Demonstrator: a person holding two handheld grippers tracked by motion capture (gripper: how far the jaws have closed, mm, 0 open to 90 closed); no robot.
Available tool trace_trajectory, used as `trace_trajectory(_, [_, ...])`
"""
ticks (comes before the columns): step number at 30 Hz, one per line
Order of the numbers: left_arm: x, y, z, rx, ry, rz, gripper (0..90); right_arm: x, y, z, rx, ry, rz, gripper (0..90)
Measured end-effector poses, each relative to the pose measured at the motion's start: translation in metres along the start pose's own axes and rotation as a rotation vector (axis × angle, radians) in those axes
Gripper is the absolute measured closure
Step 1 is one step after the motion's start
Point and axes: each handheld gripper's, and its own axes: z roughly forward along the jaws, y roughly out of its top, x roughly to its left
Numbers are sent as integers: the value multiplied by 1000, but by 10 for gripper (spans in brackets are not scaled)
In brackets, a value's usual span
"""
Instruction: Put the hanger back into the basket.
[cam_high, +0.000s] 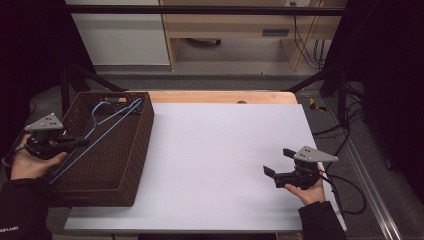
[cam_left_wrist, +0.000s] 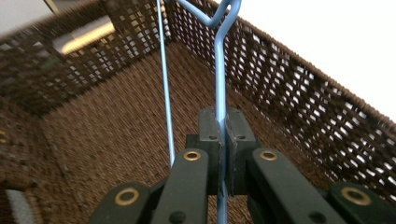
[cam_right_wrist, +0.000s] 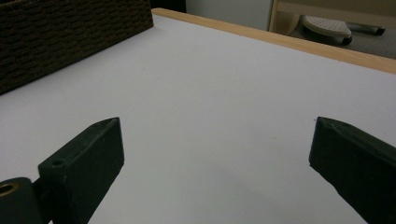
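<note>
One light-blue wire clothes hanger (cam_high: 102, 122), one dark brown woven wicker basket (cam_high: 135, 155), two hand-held grippers counted. Hanger laid slanting in basket at desk's left side; one thin rod clamped tight between jaws of left hand-held gripper (cam_high: 82, 142). Clamp seen close in left gripper view (cam_left_wrist: 220, 140). Right hand-held gripper (cam_high: 277, 162) held with jaws spread wide, nothing between, above white desk (cam_high: 225, 150). Wooden desk edge (cam_right_wrist: 280, 41) seen in right gripper view. Cables seen on floor at right.
</note>
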Motion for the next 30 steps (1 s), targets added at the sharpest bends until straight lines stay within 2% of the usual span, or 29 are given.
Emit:
trace_trajectory(4, [-2, -6, 16, 38, 8, -5, 873, 1, 0, 1, 1, 1, -1, 35])
trace_trajectory(6, [-4, -9, 27, 72, 18, -13, 873, 0, 0, 1, 0, -1, -1, 35])
trace_trajectory(8, [-7, -12, 38, 110, 43, -12, 872, 0, 0, 0, 0, -2, 2, 35])
trace_trajectory(10, [-10, -14, 46, 150, 50, 0, 870, 1, 0, 0, 0, -1, 2, 35])
trace_trajectory(12, [-13, -17, 54, 178, 62, -9, 866, 1, 0, 0, 1, -2, 0, 35])
trace_trajectory(14, [-16, -18, 57, 191, 96, 3, 857, 0, 0, 1, 0, -2, -2, 35])
trace_trajectory(15, [-17, -18, 58, 201, 102, -6, 831, 1, 0, 1, 1, -2, 1, 35])
trace_trajectory(16, [-17, -18, 58, 190, 93, -17, 794, 1, 0, 0, 1, -1, 1, 35])
trace_trajectory(18, [-20, -16, 54, 179, 124, -23, 681, 1, 0, 0, -2, -3, 3, 35])
trace_trajectory(19, [-21, -14, 50, 165, 119, -25, 657, 0, 0, -1, -3, 0, 0, 35])
trace_trajectory(21, [-25, -10, 41, 108, 132, -39, 550, 0, 1, -1, -7, -4, 3, 35])
trace_trajectory(23, [-31, -4, 29, 2, 128, -56, 479, 0, 1, -2, -9, -5, 4, 35])
trace_trajectory(24, [-38, -1, 22, -76, 128, -79, 430, 0, 1, -2, -10, -6, 5, 34])
trace_trajectory(25, [-43, 1, 19, -127, 123, -91, 405, 0, 1, -2, -13, -6, 3, 33])
trace_trajectory(26, [-51, 3, 13, -196, 115, -92, 374, 0, 1, -2, -13, -7, 5, 32])
trace_trajectory(27, [-56, 4, 11, -233, 117, -102, 327, 0, 1, -2, -17, -6, 4, 32])
trace_trajectory(30, [-82, 8, 5, -333, 87, -116, 227, 0, 2, -4, -22, -6, 6, 32])
